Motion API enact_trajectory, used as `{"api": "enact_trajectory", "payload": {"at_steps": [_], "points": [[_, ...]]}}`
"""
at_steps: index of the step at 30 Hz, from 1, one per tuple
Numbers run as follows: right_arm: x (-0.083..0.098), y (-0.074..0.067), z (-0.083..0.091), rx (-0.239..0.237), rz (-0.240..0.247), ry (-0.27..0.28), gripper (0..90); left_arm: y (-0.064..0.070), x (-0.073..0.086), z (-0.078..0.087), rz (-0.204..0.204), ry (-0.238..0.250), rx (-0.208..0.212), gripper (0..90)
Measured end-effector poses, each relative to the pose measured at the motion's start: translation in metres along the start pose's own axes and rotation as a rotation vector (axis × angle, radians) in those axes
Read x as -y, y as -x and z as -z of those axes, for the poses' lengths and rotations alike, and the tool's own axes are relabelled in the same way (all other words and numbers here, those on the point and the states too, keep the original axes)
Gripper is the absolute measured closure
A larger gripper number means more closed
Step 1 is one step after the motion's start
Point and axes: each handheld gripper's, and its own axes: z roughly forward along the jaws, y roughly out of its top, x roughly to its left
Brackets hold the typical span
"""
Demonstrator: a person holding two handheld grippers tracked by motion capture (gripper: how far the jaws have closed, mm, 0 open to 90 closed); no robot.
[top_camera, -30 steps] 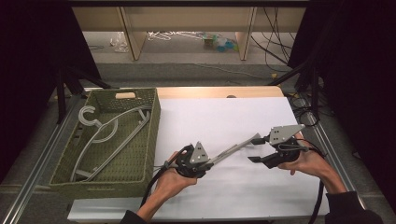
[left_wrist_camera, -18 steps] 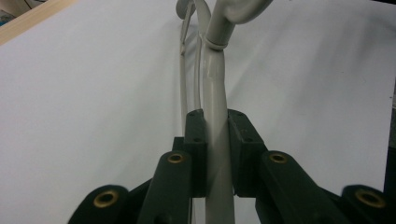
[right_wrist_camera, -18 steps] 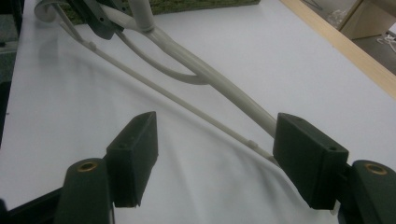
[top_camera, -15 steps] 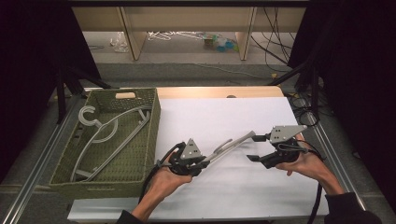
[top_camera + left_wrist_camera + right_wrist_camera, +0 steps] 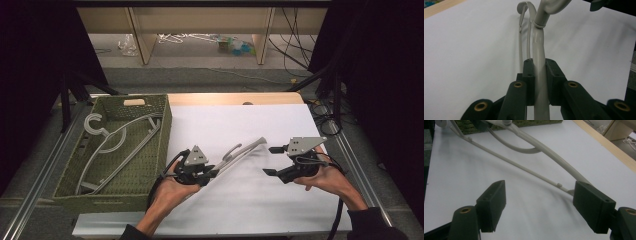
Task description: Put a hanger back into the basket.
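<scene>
Left gripper (image 5: 214, 172): clamped on one arm of a grey plastic hanger (image 5: 539, 62); in the left gripper view the arm is pinched between the two black jaws, which are nearly closed.
Right gripper (image 5: 270, 161): spread wide, nothing held; in the right gripper view the hanger's far end is seen just beside the right-hand jaw, though contact cannot be told.
Hanger position: held over the white table sheet (image 5: 250, 125), slanting up from the left gripper toward the right gripper, its tip short of the right jaws.
Change from a second ago: the left gripper has been drawn lower and leftward, toward the person, and the hanger with it; the right gripper is little moved.
Basket (image 5: 165, 135): a green woven one at the table's left, with more grey hangers (image 5: 120, 145) laid inside.
</scene>
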Motion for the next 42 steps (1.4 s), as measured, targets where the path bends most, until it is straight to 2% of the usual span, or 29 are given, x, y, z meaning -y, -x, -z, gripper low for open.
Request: {"api": "enact_trajectory", "payload": {"at_steps": [6,8,9,15,18,22,23,26,30,35,38,42], "points": [[0.0,-0.003,0.001,0.029,-0.003,0.014,22.8,-0.002,0.0,0.004,0.03,0.034,0.005,79.3],[0.001,-0.004,0.002,0.032,-0.018,0.037,23.2,-0.003,-0.001,0.006,0.032,0.037,0.006,79.3],[0.002,-0.004,0.002,0.038,-0.028,0.044,22.9,-0.003,-0.001,0.006,0.046,0.046,0.007,79.3],[0.008,-0.011,0.001,0.075,-0.054,0.047,22.2,-0.007,-0.002,0.014,0.062,0.071,0.009,79.3],[0.011,-0.017,0.001,0.093,-0.063,0.066,22.0,-0.008,-0.002,0.018,0.078,0.09,0.016,79.3],[0.015,-0.024,0.004,0.103,-0.073,0.07,22.2,-0.009,-0.002,0.023,0.112,0.107,0.029,79.3],[0.017,-0.026,0.005,0.102,-0.075,0.074,22.2,-0.009,-0.003,0.025,0.108,0.106,0.025,79.3],[0.021,-0.03,0.008,0.105,-0.088,0.074,22.1,-0.009,-0.004,0.031,0.132,0.122,0.027,79.3],[0.027,-0.035,0.011,0.11,-0.094,0.075,22.1,-0.008,-0.006,0.039,0.155,0.142,0.045,79.3],[0.03,-0.04,0.014,0.115,-0.102,0.078,22.1,-0.009,-0.009,0.054,0.18,0.193,0.065,79.3],[0.031,-0.041,0.016,0.111,-0.105,0.073,22.2,-0.011,-0.012,0.067,0.202,0.237,0.076,79.3],[0.033,-0.042,0.015,0.111,-0.106,0.08,22.2,-0.016,-0.018,0.086,0.208,0.296,0.073,79.3]]}}
